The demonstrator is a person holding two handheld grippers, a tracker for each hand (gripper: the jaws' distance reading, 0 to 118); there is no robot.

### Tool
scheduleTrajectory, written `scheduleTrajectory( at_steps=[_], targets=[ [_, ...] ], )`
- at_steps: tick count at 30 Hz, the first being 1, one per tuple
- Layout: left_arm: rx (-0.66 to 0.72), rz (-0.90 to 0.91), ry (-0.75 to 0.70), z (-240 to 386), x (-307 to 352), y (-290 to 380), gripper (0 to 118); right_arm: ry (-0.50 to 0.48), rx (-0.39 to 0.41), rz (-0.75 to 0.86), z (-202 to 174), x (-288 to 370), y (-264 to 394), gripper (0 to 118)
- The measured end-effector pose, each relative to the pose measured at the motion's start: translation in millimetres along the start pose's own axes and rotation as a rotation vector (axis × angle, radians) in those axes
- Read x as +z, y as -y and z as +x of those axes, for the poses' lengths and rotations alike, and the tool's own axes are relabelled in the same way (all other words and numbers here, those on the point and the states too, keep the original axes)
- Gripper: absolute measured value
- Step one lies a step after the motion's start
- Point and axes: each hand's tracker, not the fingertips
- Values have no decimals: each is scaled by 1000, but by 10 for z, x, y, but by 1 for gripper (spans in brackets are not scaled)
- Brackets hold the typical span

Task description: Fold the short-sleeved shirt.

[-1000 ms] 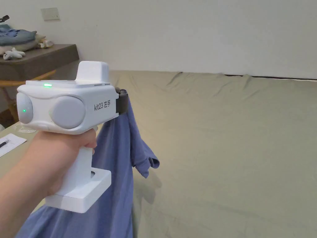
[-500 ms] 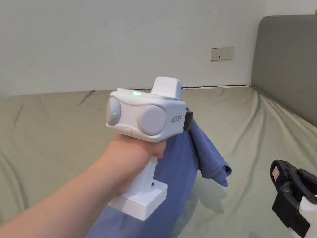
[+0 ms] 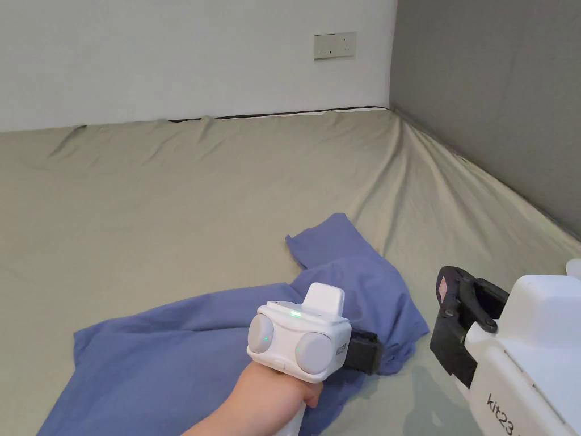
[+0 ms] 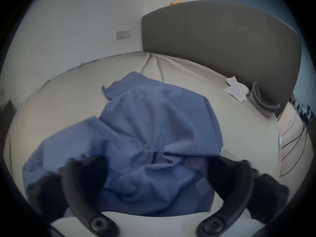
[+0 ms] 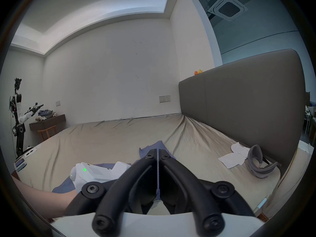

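The blue shirt (image 3: 227, 335) is laid crumpled on the bed sheet (image 3: 170, 187), long axis running from near-left to far-right, one sleeve pointed at the headboard (image 3: 493, 102). The left gripper (image 4: 153, 175) is held with jaws spread wide above the cloth, nothing clamped. The right gripper (image 5: 157, 152) is kept closed on nothing, off the shirt's right edge.

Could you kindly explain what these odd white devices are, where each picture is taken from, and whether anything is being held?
A person holds two pistol-shaped handles, each ending in black tongs. One picture comes from a camera on the person's head; the other two ride on the handles. A blue shirt lies crumpled on a bed with a beige sheet. The left tongs stand open over the shirt, gripping nothing. The right tongs are closed and empty. Papers lie by the headboard.
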Motion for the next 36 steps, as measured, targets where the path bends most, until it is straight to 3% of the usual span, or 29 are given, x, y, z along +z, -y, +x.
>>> scheduleTrajectory(
  at_steps=[3,6,10,13,16,17,19,25,31,36],
  targets=[
    [89,54,50,-186,189,-50,117,-16,10,4,-49,1,3,2],
    [109,176,-17,-427,682,-155,115,-25,40,18,-111,2,-6,2],
    [205,421,-82,-886,1801,-120,94,-46,52,20,-211,-30,-4,2],
    [224,524,-176,-1203,2606,116,66,-65,65,21,-304,-69,4,2],
    [207,591,-381,-1431,3237,508,13,-90,71,19,-406,-123,22,2],
    [211,601,-431,-1499,3386,638,2,-97,68,11,-436,-139,30,2],
    [239,584,-519,-1630,3619,950,0,-114,59,-7,-511,-172,60,2],
    [256,489,-564,-1968,3717,1653,0,-159,114,-24,-703,-270,151,2],
    [330,456,-515,-2138,3607,1709,0,-187,121,-49,-784,-332,184,2],
    [288,423,-503,-2098,3520,1703,0,-197,142,-57,-784,-324,197,2]
  ],
)
